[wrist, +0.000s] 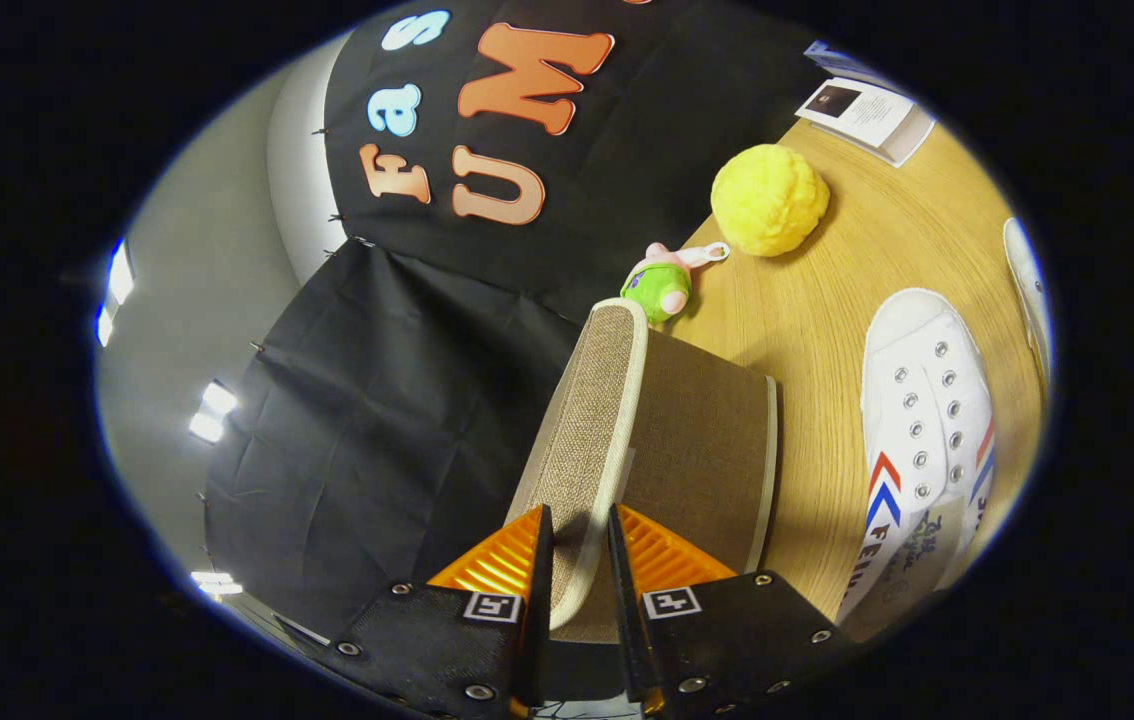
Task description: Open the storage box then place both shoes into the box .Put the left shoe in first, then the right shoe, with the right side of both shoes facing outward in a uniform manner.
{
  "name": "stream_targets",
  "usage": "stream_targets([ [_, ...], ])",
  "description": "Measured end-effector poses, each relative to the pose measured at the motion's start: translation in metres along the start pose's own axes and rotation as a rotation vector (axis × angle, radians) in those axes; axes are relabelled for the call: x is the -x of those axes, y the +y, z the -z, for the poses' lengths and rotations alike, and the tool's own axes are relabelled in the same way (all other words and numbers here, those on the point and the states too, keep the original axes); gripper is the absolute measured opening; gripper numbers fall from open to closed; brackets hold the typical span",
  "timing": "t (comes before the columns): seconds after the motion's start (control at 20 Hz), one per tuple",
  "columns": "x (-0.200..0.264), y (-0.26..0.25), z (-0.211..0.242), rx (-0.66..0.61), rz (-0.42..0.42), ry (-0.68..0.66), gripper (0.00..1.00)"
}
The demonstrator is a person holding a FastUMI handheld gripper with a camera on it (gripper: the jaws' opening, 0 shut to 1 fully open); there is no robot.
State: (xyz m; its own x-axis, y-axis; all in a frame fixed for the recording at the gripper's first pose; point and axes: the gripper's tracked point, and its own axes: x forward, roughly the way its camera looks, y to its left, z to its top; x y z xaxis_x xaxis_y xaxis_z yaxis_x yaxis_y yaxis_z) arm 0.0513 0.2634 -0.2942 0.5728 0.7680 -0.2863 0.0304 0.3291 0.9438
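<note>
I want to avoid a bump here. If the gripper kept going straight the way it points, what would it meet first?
Nothing new at once: the gripper is shut on the box lid, whose edge runs ahead between its fingers. Beyond the lid's far end sits the green plush toy, probably next, though depth is unclear.

Jaws of gripper [579, 560] clamp storage box lid [587, 420], white shoe [922, 420] beside

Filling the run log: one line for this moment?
stage: opening box | gripper: shut on lid edge, lid raised | box: on table | shoe: beside box, not yet in
</note>
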Motion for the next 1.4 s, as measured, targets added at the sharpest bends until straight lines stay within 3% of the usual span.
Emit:
stream_targets([
  [0.35,-0.001,0.015,-0.005,-0.014,-0.056,-0.020,0.11],
  [0.6,0.005,0.036,-0.005,0.047,-0.089,-0.007,0.05],
  [0.9,-0.009,0.019,0.008,0.028,0.010,0.033,0.07],
  [1.05,-0.016,0.024,0.013,-0.020,-0.019,0.045,0.25],
  [1.15,-0.023,0.023,0.018,-0.013,-0.011,0.060,0.32],
  [1.3,-0.031,0.024,0.030,-0.013,0.003,0.098,0.34],
  [1.4,-0.035,0.031,0.031,-0.023,0.000,0.102,0.29],
])
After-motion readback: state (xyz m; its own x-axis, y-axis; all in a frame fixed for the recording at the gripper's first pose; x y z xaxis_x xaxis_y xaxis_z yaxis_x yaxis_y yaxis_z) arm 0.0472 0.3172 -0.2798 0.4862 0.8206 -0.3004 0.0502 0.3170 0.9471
